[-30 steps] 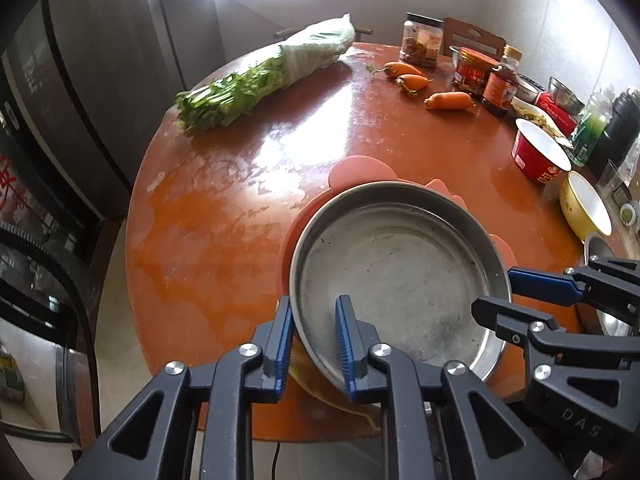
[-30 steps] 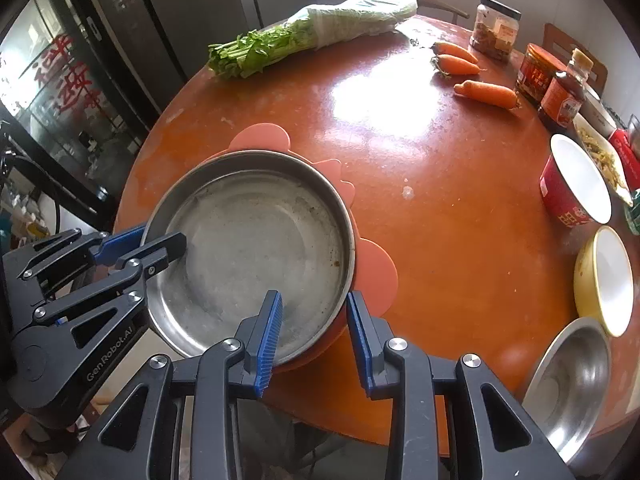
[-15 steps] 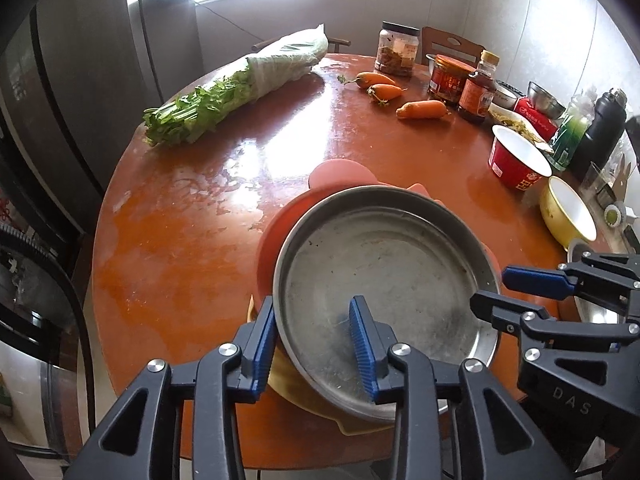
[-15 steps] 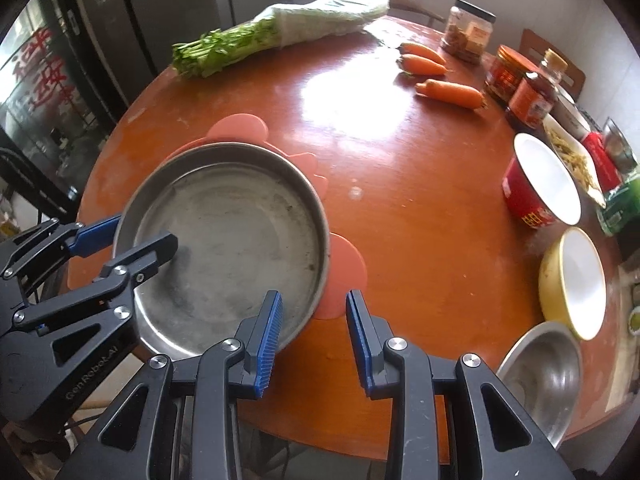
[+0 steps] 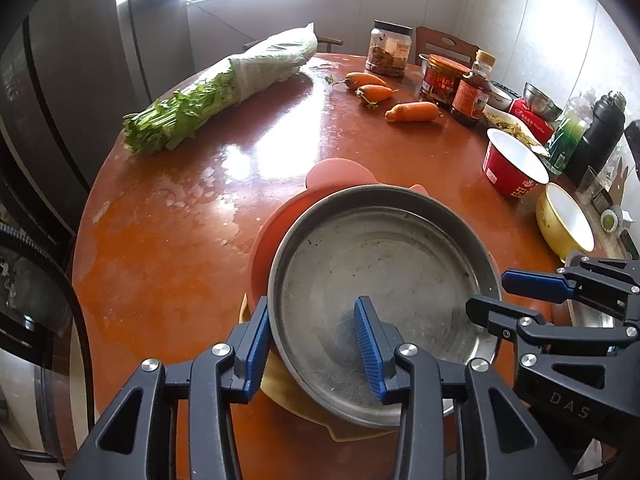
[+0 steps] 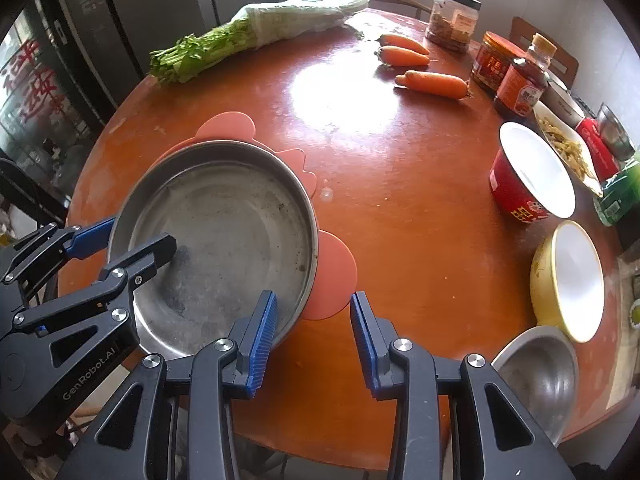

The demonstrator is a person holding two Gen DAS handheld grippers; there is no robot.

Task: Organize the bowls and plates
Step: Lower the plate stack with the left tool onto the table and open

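On the round orange worktop (image 5: pixel 168 248) one steel pan (image 5: pixel 380 280) sits on top of one pink plate (image 5: pixel 276 236), with the edge of one yellow plate (image 5: pixel 288 396) showing beneath them at the near rim. The left hand-held gripper (image 5: pixel 310 350) straddles the pan's near-left rim, one pad outside and one inside; its jaws are opening and neither pad presses the metal. The right hand-held gripper (image 6: pixel 312 338) straddles the pan's opposite rim with a clear gap on either side, and its jaws are opening too. To the right stand three bowls: one red bowl (image 6: pixel 532 178) with a white inside, one yellow bowl (image 6: pixel 568 280), and one steel bowl (image 6: pixel 540 376) nearest the edge. Farther back lie three carrots (image 6: pixel 432 82), two close together and one apart, and one bundle of leafy greens (image 6: pixel 248 36) in a plastic wrap. Beside the carrots are two jars (image 6: pixel 452 20) and one sauce bottle (image 6: pixel 520 80).
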